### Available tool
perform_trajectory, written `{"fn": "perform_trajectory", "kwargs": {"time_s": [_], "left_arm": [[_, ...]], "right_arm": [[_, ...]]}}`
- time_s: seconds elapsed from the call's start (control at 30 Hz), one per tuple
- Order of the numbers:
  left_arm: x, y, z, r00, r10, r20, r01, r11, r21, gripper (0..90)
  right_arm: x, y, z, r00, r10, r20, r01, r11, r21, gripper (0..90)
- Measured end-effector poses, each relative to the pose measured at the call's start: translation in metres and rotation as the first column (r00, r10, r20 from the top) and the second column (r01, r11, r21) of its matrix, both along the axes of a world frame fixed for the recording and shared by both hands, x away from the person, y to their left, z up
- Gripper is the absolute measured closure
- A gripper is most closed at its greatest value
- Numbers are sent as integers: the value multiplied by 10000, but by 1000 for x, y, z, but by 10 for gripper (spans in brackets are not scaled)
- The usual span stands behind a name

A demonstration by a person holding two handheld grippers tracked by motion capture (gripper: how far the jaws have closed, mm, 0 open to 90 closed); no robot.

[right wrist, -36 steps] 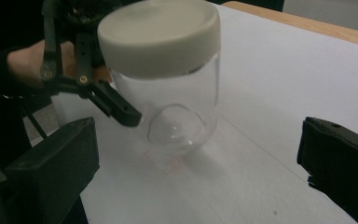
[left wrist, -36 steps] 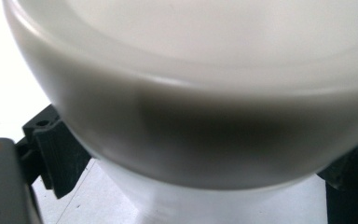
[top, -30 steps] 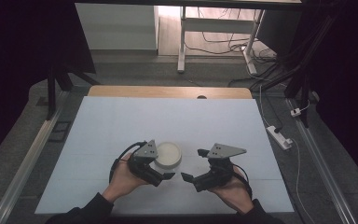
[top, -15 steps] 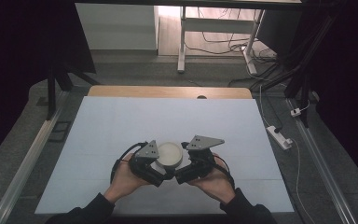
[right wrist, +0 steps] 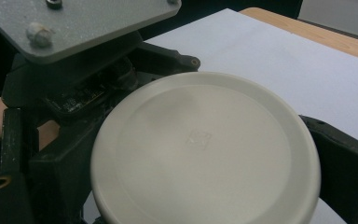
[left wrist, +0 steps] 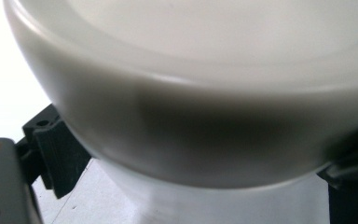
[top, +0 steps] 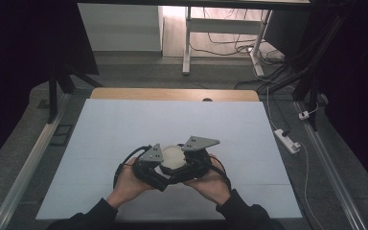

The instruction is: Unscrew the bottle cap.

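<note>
Since a second ago my right claw [top: 184,170] has closed in on the white lidded container [top: 174,157], jaws either side of its lid. My left claw [top: 160,171] straddles the body below; whether either grips, I cannot tell. Beyond stretches the tabletop [top: 172,120].

Cream-white round lid [right wrist: 205,149], plain, faint square mark at centre. Black left gripper [top: 157,168] and black right gripper [top: 188,165], each topped by a grey plate [top: 200,143]. Pale blue-white table sheet [top: 124,124]; light wood strip [top: 172,94] along upper edge. Dark sleeves [top: 84,218] at bottom.
</note>
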State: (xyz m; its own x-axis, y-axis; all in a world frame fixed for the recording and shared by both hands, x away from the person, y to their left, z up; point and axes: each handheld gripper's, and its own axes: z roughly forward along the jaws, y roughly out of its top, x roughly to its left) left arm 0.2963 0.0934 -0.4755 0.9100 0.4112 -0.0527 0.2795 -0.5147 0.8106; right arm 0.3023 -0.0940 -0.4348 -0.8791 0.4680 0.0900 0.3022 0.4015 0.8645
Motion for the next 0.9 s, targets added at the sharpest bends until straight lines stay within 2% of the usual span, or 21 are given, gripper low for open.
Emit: {"fn": "perform_trajectory", "kwargs": {"time_s": [0.13,0.27,0.37,0.47,0.63,0.7,0.73,0.8,0.9], "left_arm": [[1,0,-1,9998,-160,-67,160,9999,-11,79],[2,0,-1,9987,-488,-113,487,9988,-68,79],[2,-1,-1,9967,-800,-163,799,9968,-49,79],[2,-1,-2,9932,-1141,-215,1138,9934,-150,79],[2,-3,-3,9885,-1500,-212,1501,9887,20,79],[2,-3,-3,9881,-1526,-193,1529,9882,135,79],[2,-3,-4,9887,-1493,-170,1496,9886,190,79],[2,-3,-4,9902,-1384,-191,1388,9901,190,78],[2,-2,-3,9934,-1128,-210,1129,9936,34,78]], "right_arm": [[1,-1,0,9997,194,130,-193,9997,-114,70],[5,-5,0,9964,845,12,-845,9964,-68,70],[10,-9,1,9877,1564,-74,-1564,9876,-92,70],[14,-12,0,9712,2382,-104,-2382,9712,-33,70],[23,-17,-3,9295,3682,-200,-3679,9297,167,70],[26,-18,-4,9163,4000,-199,-3996,9164,212,69],[27,-18,-5,9136,4062,-185,-4059,9137,192,69],[26,-18,-6,9155,4021,-129,-4019,9156,138,67],[25,-16,-6,9324,3612,-114,-3610,9324,172,58]]}}
